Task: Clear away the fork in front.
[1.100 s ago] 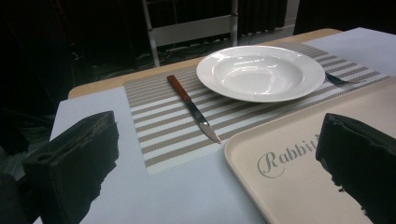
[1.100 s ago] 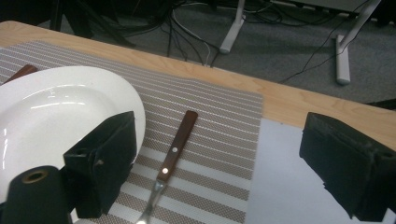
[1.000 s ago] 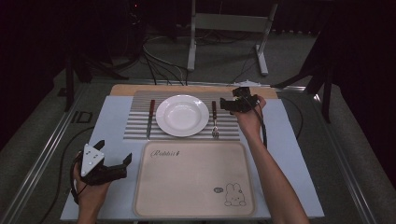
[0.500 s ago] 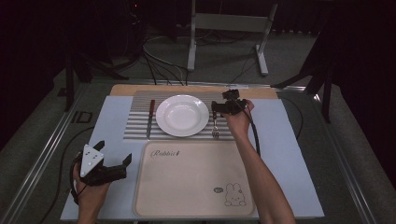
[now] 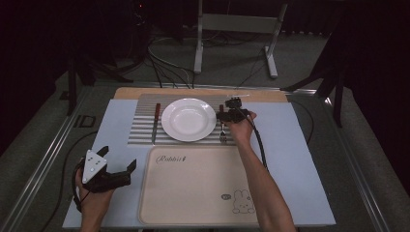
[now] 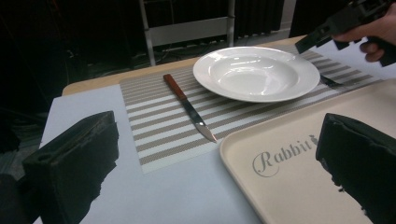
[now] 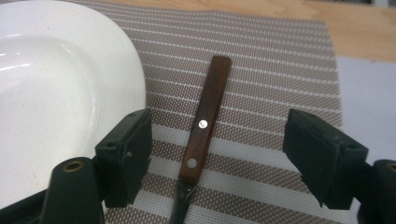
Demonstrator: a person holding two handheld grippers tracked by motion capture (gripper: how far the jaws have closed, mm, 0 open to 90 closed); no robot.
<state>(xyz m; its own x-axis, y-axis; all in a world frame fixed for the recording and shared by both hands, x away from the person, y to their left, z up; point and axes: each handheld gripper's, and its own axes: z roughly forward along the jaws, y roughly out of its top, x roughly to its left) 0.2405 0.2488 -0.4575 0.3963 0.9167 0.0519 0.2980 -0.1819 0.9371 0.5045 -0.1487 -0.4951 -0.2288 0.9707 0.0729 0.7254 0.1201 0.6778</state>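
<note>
1. Since a second ago, the right claw has dropped beside the plate, and its jaws have just been closing.
2. The jaws stand apart, straddling the fork by its wooden handle, not yet pressing it.
3. The fork lies right of the plate, on the striped mat.
4. Risk: the plate-side jaw may nudge the rim, or the thin handle may slip out.
5. The left claw gapes wide, holding nothing, far from the plate.

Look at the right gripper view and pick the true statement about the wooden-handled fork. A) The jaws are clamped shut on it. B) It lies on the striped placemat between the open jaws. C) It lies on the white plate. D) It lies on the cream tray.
B: the fork lies on the striped placemat beside the plate, with the right gripper jaws apart on either side of its handle.
</note>
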